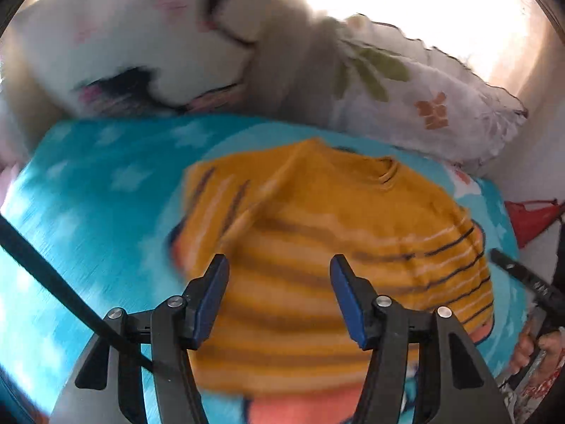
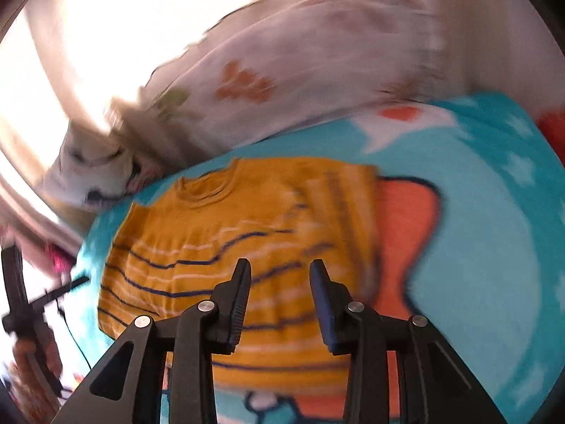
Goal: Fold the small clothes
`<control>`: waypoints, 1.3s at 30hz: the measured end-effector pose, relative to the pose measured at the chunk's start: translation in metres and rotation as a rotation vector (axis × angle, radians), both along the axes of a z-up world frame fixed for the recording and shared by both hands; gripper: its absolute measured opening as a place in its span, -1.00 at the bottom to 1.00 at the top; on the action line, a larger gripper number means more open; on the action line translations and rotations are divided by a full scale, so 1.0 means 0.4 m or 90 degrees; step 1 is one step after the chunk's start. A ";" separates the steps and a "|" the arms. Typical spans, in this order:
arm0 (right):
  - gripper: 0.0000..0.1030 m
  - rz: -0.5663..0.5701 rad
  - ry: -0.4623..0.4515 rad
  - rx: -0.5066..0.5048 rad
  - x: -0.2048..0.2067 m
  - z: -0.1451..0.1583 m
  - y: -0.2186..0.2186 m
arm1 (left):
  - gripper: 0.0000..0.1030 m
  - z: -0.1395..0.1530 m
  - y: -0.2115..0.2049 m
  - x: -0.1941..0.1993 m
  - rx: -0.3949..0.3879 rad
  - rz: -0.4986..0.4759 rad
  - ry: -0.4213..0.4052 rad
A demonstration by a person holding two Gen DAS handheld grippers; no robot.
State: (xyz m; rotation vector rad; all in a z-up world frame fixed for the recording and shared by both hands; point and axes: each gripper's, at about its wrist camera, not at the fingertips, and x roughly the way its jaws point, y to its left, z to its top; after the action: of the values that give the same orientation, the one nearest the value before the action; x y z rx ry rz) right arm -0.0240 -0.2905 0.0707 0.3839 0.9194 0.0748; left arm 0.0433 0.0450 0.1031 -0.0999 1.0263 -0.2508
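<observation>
A small mustard-yellow sweater (image 1: 317, 233) with dark and white stripes lies on a turquoise blanket (image 1: 88, 212); its left sleeve looks folded in over the body. My left gripper (image 1: 279, 265) is open and empty above the sweater's lower part. In the right wrist view the sweater (image 2: 229, 243) lies with its collar away from me, and my right gripper (image 2: 280, 270) is open and empty above its hem. The right gripper also shows at the left wrist view's right edge (image 1: 522, 279). Both views are motion-blurred.
The turquoise blanket (image 2: 476, 212) has white stars and an orange cartoon shape (image 2: 406, 212). A white floral pillow (image 1: 423, 99) and a white plush pillow (image 1: 141, 42) lie behind the sweater. A red item (image 1: 529, 219) sits at the right. The other handheld gripper (image 2: 21, 293) shows at far left.
</observation>
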 end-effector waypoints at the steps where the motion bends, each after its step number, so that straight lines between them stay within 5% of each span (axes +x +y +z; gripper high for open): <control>1: -0.27 0.016 0.005 -0.006 0.040 -0.006 0.025 | 0.13 -0.013 -0.012 0.033 -0.006 -0.009 0.006; 6: -0.27 0.024 0.054 -0.024 0.172 -0.069 0.057 | 0.13 -0.114 -0.003 0.188 -0.012 0.035 0.068; 8: -0.27 0.008 0.079 -0.033 0.209 -0.100 0.044 | 0.13 -0.156 0.037 0.231 -0.057 0.068 0.104; 18: -0.22 -0.096 0.097 0.008 0.284 -0.128 -0.066 | 0.13 -0.154 0.120 0.269 -0.115 0.100 0.131; 20: 0.05 -0.126 0.082 0.015 0.271 -0.101 -0.076 | 0.13 -0.123 0.118 0.252 -0.089 0.101 0.115; 24: 0.07 -0.124 0.049 0.020 0.219 -0.048 -0.069 | 0.26 -0.054 0.110 0.175 -0.070 0.095 0.080; 30: 0.11 -0.099 0.010 -0.058 0.096 0.026 -0.004 | 0.36 -0.014 0.095 0.053 -0.068 0.119 0.065; 39: 0.15 -0.024 0.032 -0.100 -0.061 -0.037 0.147 | 0.36 -0.039 0.053 -0.146 -0.065 0.144 0.104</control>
State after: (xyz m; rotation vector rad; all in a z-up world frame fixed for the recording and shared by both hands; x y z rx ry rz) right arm -0.0483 -0.2319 0.0561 0.2586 0.9596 -0.0411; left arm -0.0152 0.0663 0.0874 -0.3313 1.1533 -0.0902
